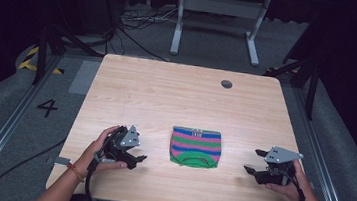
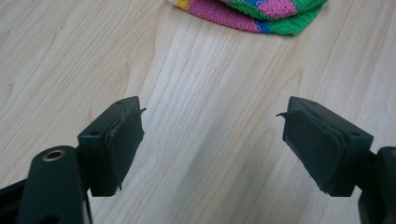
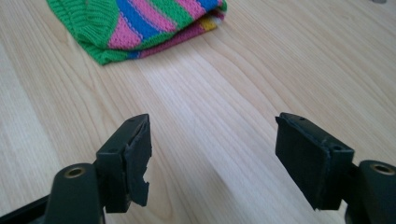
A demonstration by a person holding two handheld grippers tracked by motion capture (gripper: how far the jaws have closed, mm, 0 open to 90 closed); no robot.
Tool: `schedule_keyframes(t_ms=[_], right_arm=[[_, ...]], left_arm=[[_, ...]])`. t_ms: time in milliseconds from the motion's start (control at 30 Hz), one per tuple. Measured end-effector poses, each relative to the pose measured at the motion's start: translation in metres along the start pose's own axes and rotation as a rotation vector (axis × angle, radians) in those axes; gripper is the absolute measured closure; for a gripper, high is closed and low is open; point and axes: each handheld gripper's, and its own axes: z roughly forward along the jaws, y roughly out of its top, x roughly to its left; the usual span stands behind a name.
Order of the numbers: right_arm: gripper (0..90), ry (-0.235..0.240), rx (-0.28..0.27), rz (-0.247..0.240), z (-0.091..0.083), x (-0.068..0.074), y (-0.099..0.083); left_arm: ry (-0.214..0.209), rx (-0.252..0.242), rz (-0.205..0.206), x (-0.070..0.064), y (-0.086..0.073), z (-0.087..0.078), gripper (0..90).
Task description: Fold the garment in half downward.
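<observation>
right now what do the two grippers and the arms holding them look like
Both grippers, left and right, are black with a grey three-cornered plate on top and a black cable trailing back toward the person. Their fingers are blocky black pads, frayed at the edges, on arms with brass-ringed holes. The forearms are bare, and the left wrist wears a thin orange band.

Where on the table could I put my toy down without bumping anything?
The table is mostly bare wood. The biggest free patch is the far half, between the striped knit garment and the far edge, apart from a small grey round spot. Narrower bare strips lie between the garment and each open gripper, left gripper and right gripper. It's busiest along the near edge.
</observation>
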Motion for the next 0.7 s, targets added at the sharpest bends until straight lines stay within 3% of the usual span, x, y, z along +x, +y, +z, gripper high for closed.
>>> schedule_keyframes(t_ms=[167,300,433,700], right_arm=[[27.2,-0.027,0.004,0.026,-0.012,-0.005,-0.016],[26.8,-0.04,0.013,0.043,-0.019,-0.008,-0.026],[26.2,-0.06,0.025,0.055,-0.025,-0.01,-0.04],[25.0,-0.056,0.019,0.116,-0.031,-0.017,-0.065]], left_arm=[[0.035,0.018,-0.022,0.005,-0.011,-0.012,20.4],[0.032,0.028,-0.046,0.011,-0.022,-0.018,20.0],[0.022,0.014,-0.115,0.02,-0.037,-0.024,19.3],[0.024,0.055,-0.113,0.019,-0.056,-0.024,18.9]])
